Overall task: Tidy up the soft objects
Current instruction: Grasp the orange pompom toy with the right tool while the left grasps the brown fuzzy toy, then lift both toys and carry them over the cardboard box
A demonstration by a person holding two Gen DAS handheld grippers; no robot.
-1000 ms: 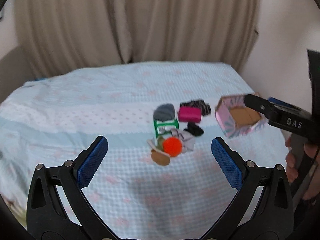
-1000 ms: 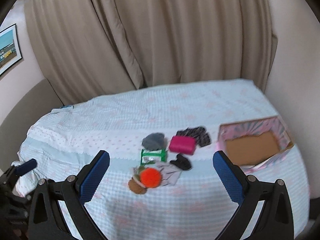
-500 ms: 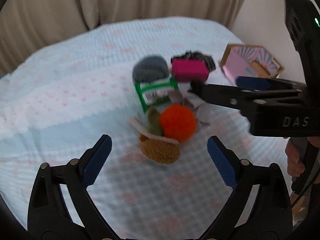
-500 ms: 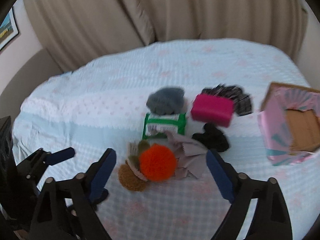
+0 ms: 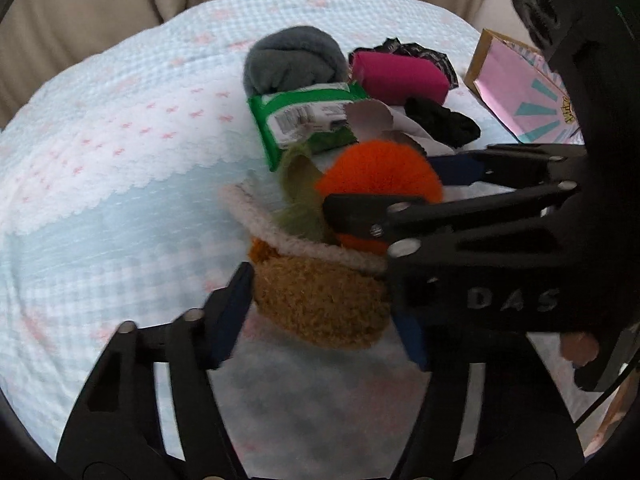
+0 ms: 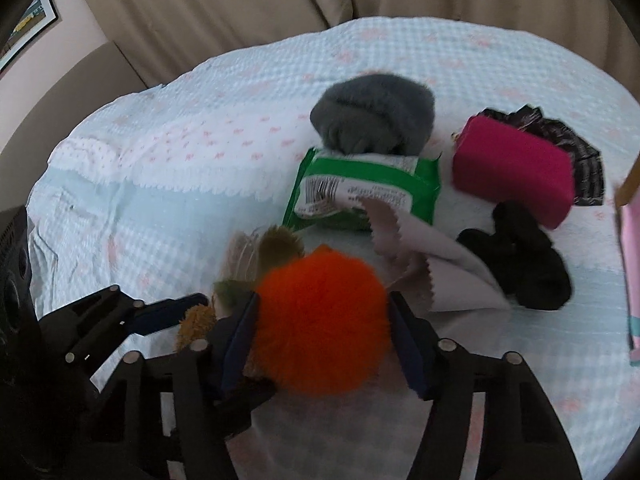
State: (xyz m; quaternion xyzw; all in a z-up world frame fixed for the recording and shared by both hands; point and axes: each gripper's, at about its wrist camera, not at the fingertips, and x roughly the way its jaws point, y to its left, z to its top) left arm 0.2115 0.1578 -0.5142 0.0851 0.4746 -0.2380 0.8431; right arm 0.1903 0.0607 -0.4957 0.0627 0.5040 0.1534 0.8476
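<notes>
A pile of soft things lies on the light blue bedspread (image 5: 100,168). An orange pompom (image 6: 324,320) sits between the fingers of my right gripper (image 6: 324,344), which close around it. A brown knitted piece (image 5: 320,300) sits between the fingers of my left gripper (image 5: 320,316), which close around it. My right gripper (image 5: 384,196) crosses the left wrist view over the orange pompom (image 5: 380,172). Behind lie a green wipes pack (image 6: 360,188), a grey sock ball (image 6: 376,112), a pink pouch (image 6: 512,168), a black scrunchie (image 6: 520,264) and a grey cloth (image 6: 432,264).
A pink cardboard box (image 5: 524,88) stands open at the right of the pile. A dark plaid fabric (image 6: 560,140) lies behind the pink pouch. Beige curtains (image 6: 280,0) hang behind the bed.
Both grippers have moved down and forward into the pile. Their fingers have narrowed, the left around the brown knitted piece and the right around the orange pompom.
</notes>
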